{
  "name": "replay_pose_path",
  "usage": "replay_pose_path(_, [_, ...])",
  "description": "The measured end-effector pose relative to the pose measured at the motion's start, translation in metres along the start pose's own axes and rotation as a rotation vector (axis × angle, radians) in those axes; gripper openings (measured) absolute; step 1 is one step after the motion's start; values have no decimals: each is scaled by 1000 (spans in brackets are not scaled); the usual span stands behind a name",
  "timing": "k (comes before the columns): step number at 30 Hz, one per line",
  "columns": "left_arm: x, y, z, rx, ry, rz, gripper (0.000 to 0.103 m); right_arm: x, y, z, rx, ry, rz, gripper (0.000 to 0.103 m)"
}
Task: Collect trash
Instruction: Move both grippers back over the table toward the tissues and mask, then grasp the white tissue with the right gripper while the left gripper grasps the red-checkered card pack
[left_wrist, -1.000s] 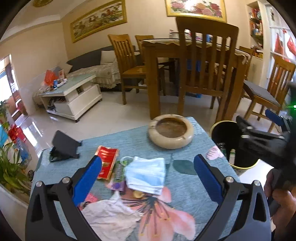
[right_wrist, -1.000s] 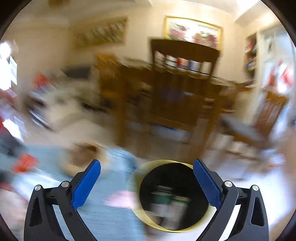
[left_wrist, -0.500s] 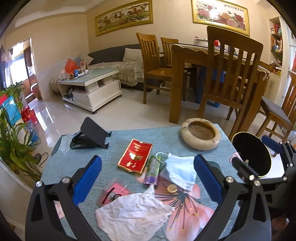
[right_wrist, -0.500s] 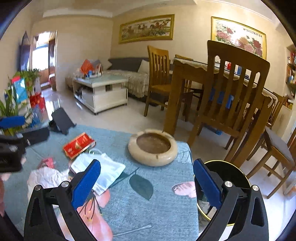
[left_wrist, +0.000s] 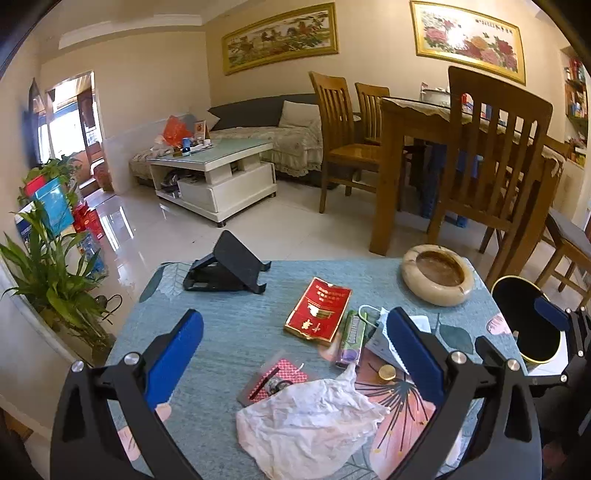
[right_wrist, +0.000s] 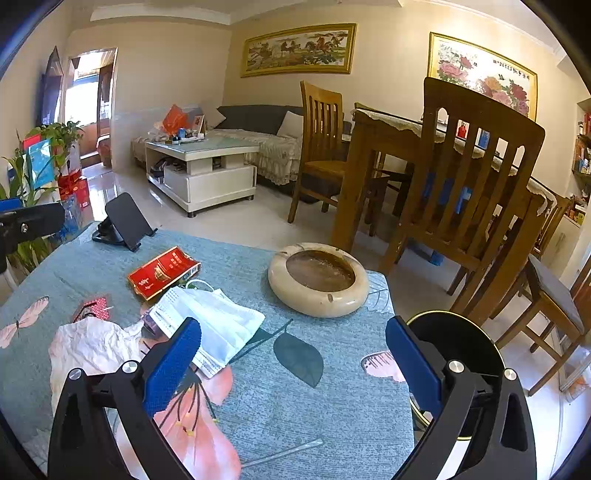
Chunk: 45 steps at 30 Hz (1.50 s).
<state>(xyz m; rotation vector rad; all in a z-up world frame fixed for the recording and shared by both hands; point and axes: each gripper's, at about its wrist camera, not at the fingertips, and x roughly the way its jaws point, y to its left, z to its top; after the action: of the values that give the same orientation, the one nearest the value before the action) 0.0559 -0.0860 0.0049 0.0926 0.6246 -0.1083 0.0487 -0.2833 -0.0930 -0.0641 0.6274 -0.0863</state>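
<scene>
Both grippers have swung left from the bin (right_wrist: 456, 345) toward the litter. Left gripper (left_wrist: 293, 356) wide open, empty; crumpled tissue (left_wrist: 306, 417) lies just near of its fingertips, centred. Right gripper (right_wrist: 293, 363) also agape, empty, with face mask (right_wrist: 218, 325) at its left finger; left hand likely nearer the tissue.

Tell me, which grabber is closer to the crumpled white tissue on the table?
Left. The left gripper hangs right over the crumpled white tissue, open fingers on either side. The right gripper is off to the tissue's right, open above the tablecloth near the black bin.
</scene>
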Motion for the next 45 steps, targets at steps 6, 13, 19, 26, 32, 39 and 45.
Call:
replay_pose_path(6, [-11, 3, 2, -7, -34, 26, 100, -2, 3, 2, -2, -16, -5, 100])
replay_pose_path(13, [-13, 5, 4, -7, -45, 26, 100, -2, 3, 1, -4, -16, -5, 100])
replay_pose_path(19, [-13, 4, 4, -3, -49, 34, 100, -2, 4, 2, -10, -14, -7, 100])
replay_pose_path(26, [-15, 5, 5, -4, -58, 43, 100, -1, 5, 1, -14, -10, -7, 100])
replay_pose_path(32, [-18, 6, 5, -4, -68, 49, 100, 2, 6, 0, -16, -2, -5, 100])
replay_pose_path(39, [-18, 6, 5, -4, -67, 51, 100, 4, 8, 0, -24, -1, -5, 100])
replay_pose_path(45, [-18, 9, 4, -5, -68, 54, 100, 5, 11, 0, -16, -2, 20, 100])
